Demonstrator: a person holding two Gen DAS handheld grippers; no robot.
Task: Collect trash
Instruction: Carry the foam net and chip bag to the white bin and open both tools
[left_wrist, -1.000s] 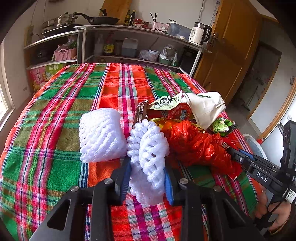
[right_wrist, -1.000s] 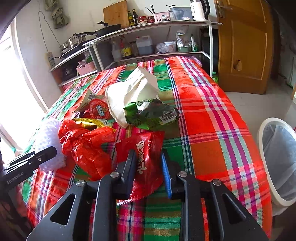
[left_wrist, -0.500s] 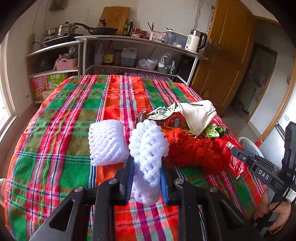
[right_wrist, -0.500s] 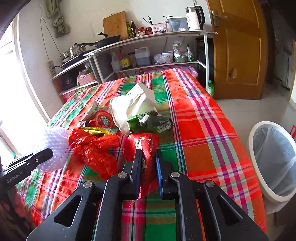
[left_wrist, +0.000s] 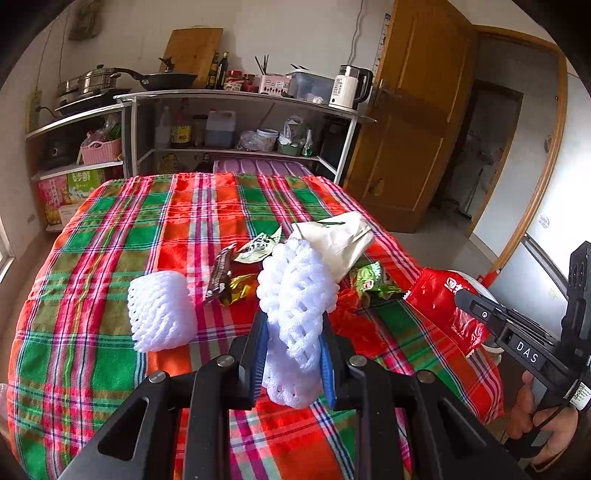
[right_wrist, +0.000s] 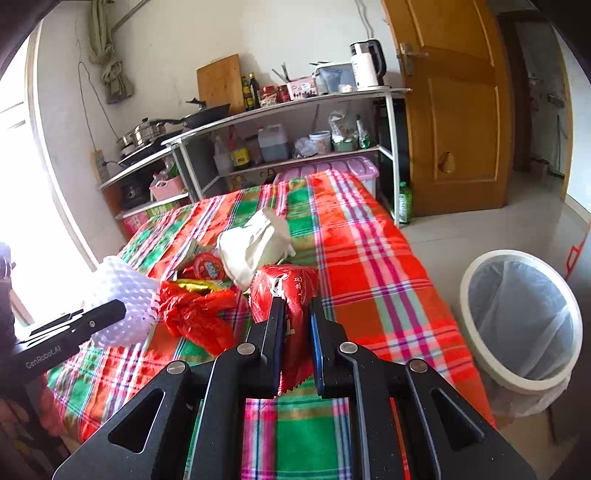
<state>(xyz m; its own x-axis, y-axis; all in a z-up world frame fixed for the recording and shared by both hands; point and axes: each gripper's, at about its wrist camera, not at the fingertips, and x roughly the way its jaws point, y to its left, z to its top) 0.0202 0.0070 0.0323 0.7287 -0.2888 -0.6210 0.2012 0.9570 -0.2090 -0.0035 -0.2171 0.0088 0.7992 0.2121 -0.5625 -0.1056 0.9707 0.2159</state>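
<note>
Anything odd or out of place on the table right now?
Nothing stands out beyond the litter itself: one foam net, wrappers and a red plastic bag lie loose on the plaid cloth. The lined bin stands upright.

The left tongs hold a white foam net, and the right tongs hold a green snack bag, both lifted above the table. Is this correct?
Not quite. The right tongs hold a red snack bag, as the right wrist view shows; the green bag lies on the table. The left tongs do hold the white foam net.

Glossy red snack wrapper (right_wrist: 291, 295); white foam net (left_wrist: 295, 295).
</note>
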